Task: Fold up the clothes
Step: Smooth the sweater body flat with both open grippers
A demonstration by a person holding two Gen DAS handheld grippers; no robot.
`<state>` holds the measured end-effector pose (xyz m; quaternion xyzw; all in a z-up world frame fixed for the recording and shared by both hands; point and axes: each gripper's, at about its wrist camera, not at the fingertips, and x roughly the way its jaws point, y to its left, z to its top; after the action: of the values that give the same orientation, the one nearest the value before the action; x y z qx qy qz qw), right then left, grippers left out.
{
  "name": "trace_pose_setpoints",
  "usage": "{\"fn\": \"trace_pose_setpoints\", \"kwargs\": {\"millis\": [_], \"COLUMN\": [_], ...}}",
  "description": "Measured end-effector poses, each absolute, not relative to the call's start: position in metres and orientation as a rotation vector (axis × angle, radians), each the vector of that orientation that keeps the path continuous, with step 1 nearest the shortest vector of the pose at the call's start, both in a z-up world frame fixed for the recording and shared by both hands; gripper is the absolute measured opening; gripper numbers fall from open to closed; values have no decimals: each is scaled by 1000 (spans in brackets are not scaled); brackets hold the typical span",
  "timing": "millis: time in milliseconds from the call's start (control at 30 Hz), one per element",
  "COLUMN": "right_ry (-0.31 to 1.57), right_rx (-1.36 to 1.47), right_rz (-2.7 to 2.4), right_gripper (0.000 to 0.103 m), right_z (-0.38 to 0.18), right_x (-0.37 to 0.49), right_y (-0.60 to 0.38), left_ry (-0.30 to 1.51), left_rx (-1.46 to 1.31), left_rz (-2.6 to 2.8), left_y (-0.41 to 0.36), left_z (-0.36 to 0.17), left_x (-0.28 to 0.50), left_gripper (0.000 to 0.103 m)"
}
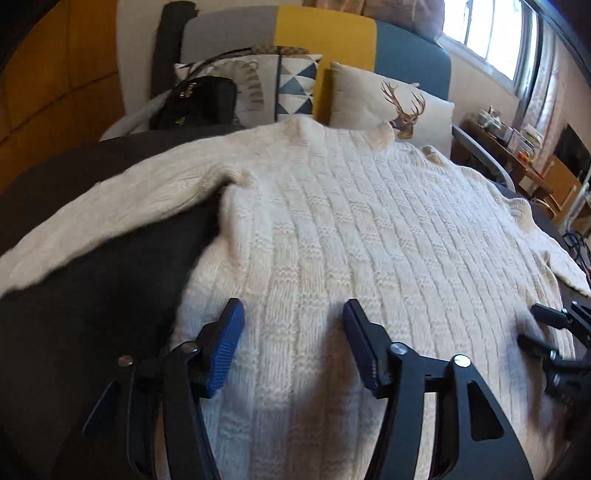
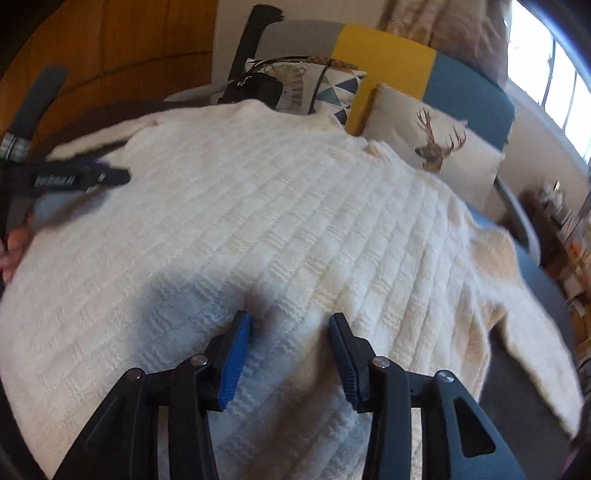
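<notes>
- A cream knitted sweater (image 1: 351,229) is lying spread flat on a dark counter (image 1: 92,295), its collar pointing toward the cushions and its hem nearest the cameras.
- One sleeve (image 1: 110,206) is stretching out to the left of the sweater's body; the other sleeve (image 2: 517,295) is trailing off to the right.
- No container is showing anywhere near the sweater.
- Beyond the sweater's collar a deer cushion (image 1: 399,107), a triangle-patterned cushion (image 1: 295,88) and a black bag (image 1: 199,99) are sitting on a sofa (image 1: 325,33) with grey, yellow and blue panels.
- The left tongs (image 1: 293,314) are standing wide apart over the sweater's lower left part, gripping nothing; whether the tips are touching the knit is unclear.
- The right tongs (image 2: 290,325) are standing partly apart over the sweater's lower middle, with only knit showing in the gap and nothing pinched.
- A hand (image 2: 11,247) is showing at the sweater's left edge in the right wrist view.
</notes>
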<state>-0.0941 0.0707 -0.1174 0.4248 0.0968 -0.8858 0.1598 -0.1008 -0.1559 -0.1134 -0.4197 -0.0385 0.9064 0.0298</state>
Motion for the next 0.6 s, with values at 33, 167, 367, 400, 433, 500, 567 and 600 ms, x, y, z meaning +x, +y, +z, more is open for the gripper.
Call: {"fn": "trace_pose_setpoints", "kwargs": {"millis": [33, 167, 367, 400, 433, 500, 567, 600], "right_ry": [225, 134, -231, -202, -169, -108, -100, -90], "right_rx": [1218, 1241, 1188, 1236, 1279, 1348, 1418, 1429], "right_rz": [-2513, -2432, -2669, -2719, -2761, -2808, -2794, -2789], "right_gripper": [45, 45, 45, 45, 45, 45, 44, 44], "right_z": [-118, -116, -83, -86, -90, -102, -118, -124], "right_x": [-97, -105, -117, -125, -134, -152, -164, -168], "right_y": [79, 96, 142, 145, 148, 153, 159, 163], "left_ry": [-142, -157, -226, -217, -203, -110, -2, 16], "left_rx": [-1292, -1239, -1111, -1130, -1156, -1227, -1301, -1315], "left_rz": [2810, 2792, 2829, 2834, 2838, 2845, 2842, 2833], "left_y": [-153, -138, -134, -134, -135, -134, -133, -134], "left_z": [-112, -105, -76, -77, -80, -95, -112, -116], "left_x": [-93, -77, -123, -137, -149, -167, -179, -180], "left_gripper": [68, 73, 73, 73, 73, 73, 73, 73]}}
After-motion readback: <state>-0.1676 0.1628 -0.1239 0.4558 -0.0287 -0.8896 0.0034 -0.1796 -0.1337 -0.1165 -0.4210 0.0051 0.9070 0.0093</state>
